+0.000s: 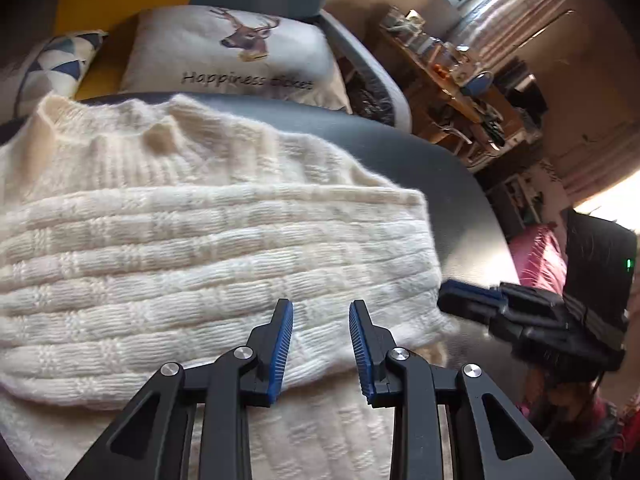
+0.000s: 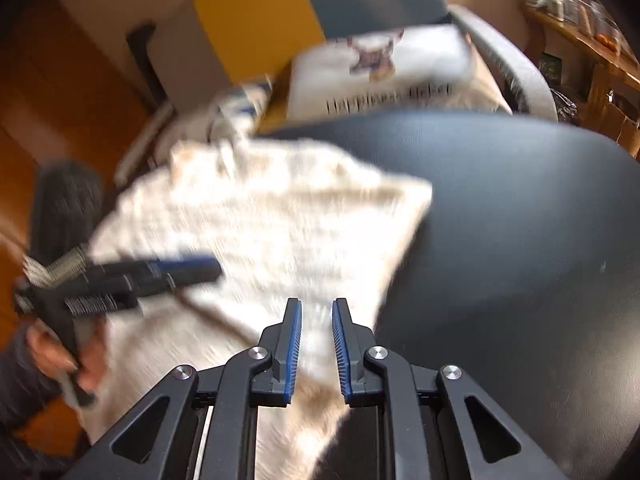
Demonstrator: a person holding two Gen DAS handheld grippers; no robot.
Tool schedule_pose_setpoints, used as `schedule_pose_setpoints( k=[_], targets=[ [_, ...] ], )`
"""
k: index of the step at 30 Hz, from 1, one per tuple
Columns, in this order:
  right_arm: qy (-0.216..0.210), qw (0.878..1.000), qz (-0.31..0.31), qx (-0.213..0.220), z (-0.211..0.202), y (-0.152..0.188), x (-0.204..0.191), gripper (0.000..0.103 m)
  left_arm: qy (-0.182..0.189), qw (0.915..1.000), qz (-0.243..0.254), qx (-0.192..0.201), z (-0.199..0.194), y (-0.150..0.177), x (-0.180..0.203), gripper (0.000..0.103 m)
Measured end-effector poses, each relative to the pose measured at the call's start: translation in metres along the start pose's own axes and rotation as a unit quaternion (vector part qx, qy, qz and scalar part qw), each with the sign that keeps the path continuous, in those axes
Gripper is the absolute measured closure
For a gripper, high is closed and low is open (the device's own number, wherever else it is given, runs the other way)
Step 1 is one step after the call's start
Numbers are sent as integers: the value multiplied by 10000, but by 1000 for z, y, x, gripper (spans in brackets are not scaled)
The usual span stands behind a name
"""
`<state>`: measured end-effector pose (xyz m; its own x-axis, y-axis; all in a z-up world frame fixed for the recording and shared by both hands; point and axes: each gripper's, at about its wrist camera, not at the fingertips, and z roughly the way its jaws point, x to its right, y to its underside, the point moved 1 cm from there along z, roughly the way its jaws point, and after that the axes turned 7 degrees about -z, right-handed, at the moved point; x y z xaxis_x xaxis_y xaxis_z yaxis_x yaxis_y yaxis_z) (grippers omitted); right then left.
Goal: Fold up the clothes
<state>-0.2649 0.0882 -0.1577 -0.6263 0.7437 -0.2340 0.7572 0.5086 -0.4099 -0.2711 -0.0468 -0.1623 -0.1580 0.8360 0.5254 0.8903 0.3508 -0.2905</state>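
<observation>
Left tongs (image 1: 321, 310) gape empty above a cream knit sweater (image 1: 200, 248) at the dark table's (image 1: 460, 200) 9 o'clock side; right tongs (image 2: 317, 306), narrowly parted, hold nothing over its hem.

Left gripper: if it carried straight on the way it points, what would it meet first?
Most likely the cream knit sweater. The left gripper has its jaws open just over the folded fabric. How far it hangs above the knit is unclear.
</observation>
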Motion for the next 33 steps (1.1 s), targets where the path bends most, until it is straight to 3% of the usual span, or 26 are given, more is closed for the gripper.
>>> schedule_pose_setpoints(
  k=[1, 4, 8, 12, 15, 19, 23, 24, 26, 27, 29, 33],
  targets=[
    [137, 9999, -80, -42, 4, 5, -2, 92, 47, 10000, -47, 5, 4, 2, -2, 73],
    [50, 9996, 243, 135, 3, 9, 6, 92, 205, 9997, -153, 56, 3, 5, -8, 73],
    [79, 9989, 425, 206, -2, 12, 6, 92, 493, 9962, -712, 91, -17, 6, -23, 73],
    [250, 9962, 618, 553, -20, 3, -7, 88, 812, 9876, -1278, 411, -67, 18, -59, 73],
    [56, 9939, 622, 906, -30, -12, -33, 81, 639, 9827, -1530, 820, -105, 22, -97, 72],
    [-194, 9949, 457, 873, -10, -38, -81, 81, 370, 9728, -1985, 1137, -134, 14, -154, 72],
    [-399, 9961, 442, 657, 28, -57, -122, 81, 317, 9647, -2422, 986, -130, 9, -194, 72],
    [-378, 9968, 442, 544, 39, -61, -131, 81, 316, 9639, -2485, 903, -125, 9, -201, 77],
    [43, 9989, 457, 60, 64, -58, -139, 81, 422, 9606, -2606, 868, -127, 12, -206, 77],
    [134, 9990, 422, 97, 66, -56, -143, 81, 478, 9588, -2666, 856, -129, 13, -208, 78],
    [198, 9981, 522, 275, 53, -53, -147, 80, 892, 9490, -2841, 1033, -149, 21, -212, 77],
    [-541, 9924, 716, 844, 17, -23, -164, 78, 1412, 9256, -3091, 1665, -223, 62, -250, 70]
  ],
)
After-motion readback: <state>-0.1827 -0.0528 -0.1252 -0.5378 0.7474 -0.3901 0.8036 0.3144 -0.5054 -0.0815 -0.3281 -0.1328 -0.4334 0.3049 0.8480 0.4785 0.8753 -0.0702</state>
